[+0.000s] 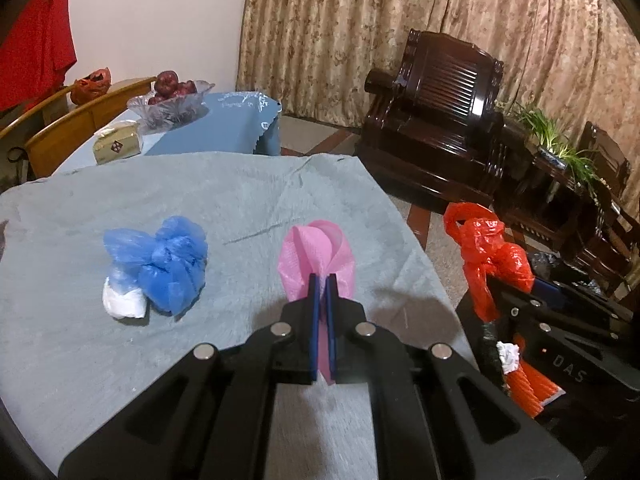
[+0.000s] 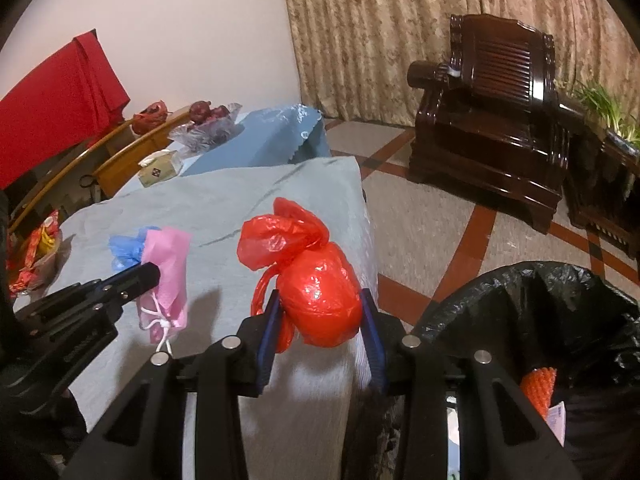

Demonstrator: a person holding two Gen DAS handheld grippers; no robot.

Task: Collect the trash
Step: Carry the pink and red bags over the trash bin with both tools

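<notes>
1. Two claws in frame, both loaded, both pitched downward toward the bench [image 1: 248, 200], which is covered with a grey-blue cloth.
2. Left claw [image 1: 321, 284]: jaws pinched almost completely together on the pink bag [image 1: 316, 256]; thin pink film is squeezed between the blue pads [image 1: 314, 320] and sticks out below them.
3. In the right wrist view the pink bag [image 2: 170, 276] hangs from the left claw tip [image 2: 150, 274], clear of the cloth, with a white drawstring [image 2: 160, 326] dangling under it.
4. Right claw [image 2: 320, 312]: jaws partly apart, clamped on the red bag [image 2: 316, 292], one pad on each side of its rounded body; the knotted top points away from the camera.
5. In the left wrist view the red bag [image 1: 492, 256] sits at the right, off the bench edge and raised above the floor, gripped by the right claw [image 1: 500, 284].
6. Blue bag [image 1: 168, 264] lies loose on the bench, left of the pink bag, touching a white wad [image 1: 124, 300] at its near-left side. Nothing grips either.
7. Bin with black liner [image 2: 540, 320] stands on the floor, lower right of the right wrist view, just beside the bench edge; an orange mesh piece [image 2: 538, 392] is visible inside.
8. Background: second table with blue cover [image 1: 224, 128], glass fruit bowl [image 1: 172, 104], tissue box [image 1: 118, 146], dark wooden armchair [image 1: 440, 120], patterned curtain [image 1: 400, 20].
</notes>
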